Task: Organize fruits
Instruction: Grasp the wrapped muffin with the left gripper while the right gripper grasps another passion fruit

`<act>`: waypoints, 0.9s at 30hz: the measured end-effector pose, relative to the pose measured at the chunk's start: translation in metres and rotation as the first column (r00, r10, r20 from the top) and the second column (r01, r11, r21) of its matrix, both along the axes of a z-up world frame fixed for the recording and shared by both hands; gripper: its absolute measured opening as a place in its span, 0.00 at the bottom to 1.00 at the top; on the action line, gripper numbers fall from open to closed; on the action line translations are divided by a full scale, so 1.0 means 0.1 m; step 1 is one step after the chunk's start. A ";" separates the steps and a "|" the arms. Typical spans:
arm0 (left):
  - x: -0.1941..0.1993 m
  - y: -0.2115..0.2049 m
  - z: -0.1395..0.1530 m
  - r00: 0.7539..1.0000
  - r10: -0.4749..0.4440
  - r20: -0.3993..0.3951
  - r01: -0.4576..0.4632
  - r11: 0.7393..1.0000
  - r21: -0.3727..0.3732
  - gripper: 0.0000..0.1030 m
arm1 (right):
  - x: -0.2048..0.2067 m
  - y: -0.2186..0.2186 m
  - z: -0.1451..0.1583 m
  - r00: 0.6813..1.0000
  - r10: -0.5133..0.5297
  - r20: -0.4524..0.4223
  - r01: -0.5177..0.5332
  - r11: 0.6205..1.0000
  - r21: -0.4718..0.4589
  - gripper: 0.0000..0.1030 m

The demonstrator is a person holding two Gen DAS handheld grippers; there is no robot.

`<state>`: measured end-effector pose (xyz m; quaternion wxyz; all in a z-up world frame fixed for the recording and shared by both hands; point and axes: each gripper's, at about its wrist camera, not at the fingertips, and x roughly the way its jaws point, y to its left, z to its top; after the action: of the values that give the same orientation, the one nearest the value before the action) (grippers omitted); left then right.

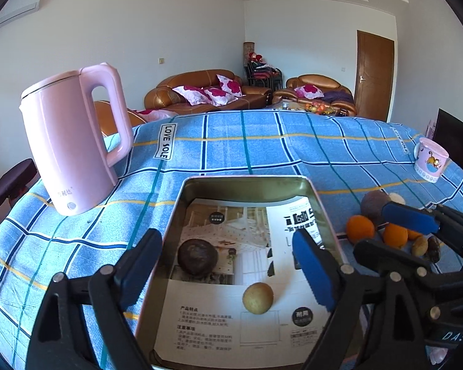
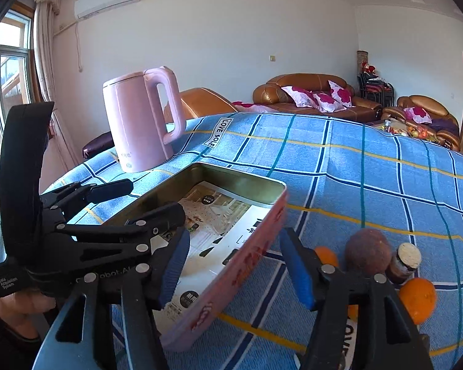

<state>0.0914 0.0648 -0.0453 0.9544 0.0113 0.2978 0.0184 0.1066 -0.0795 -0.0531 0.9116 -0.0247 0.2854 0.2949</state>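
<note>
Glossy metal tin point(image 1: 250, 185), woven cloth point(image 1: 262, 148), glossy plastic kettle point(image 1: 68, 145).

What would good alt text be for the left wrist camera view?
The open left gripper hovers over a shallow metal tin lined with a printed leaflet, holding a dark round fruit and a small tan fruit. To its right, the right gripper reaches toward loose oranges. A pink kettle stands on the blue plaid cloth.

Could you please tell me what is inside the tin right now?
The tin holds a printed leaflet, a dark round fruit and a yellowish one. The grippers hide its near corners.
</note>
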 end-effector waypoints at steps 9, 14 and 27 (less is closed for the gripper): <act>-0.19 -0.55 0.07 0.994 -0.106 0.024 0.107 0.994 -0.010 0.87 | -0.23 -0.69 0.04 0.988 -0.139 0.068 0.143 0.988 -0.055 0.64; -0.27 -0.94 0.03 0.983 -0.181 0.013 0.181 0.983 0.006 0.87 | -0.27 -1.16 0.00 0.968 -0.247 0.052 0.250 0.967 -0.057 0.65; -0.26 -1.50 -0.21 0.945 -0.316 -0.086 0.319 0.948 0.021 0.75 | -0.19 -1.51 -0.22 0.951 -0.308 -0.035 0.303 0.947 -0.108 0.65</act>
<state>0.0651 -0.0853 -0.0664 0.9317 0.0765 0.3302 -0.1308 0.0873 -0.2304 -0.0746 0.9361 -0.0189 0.3238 0.1358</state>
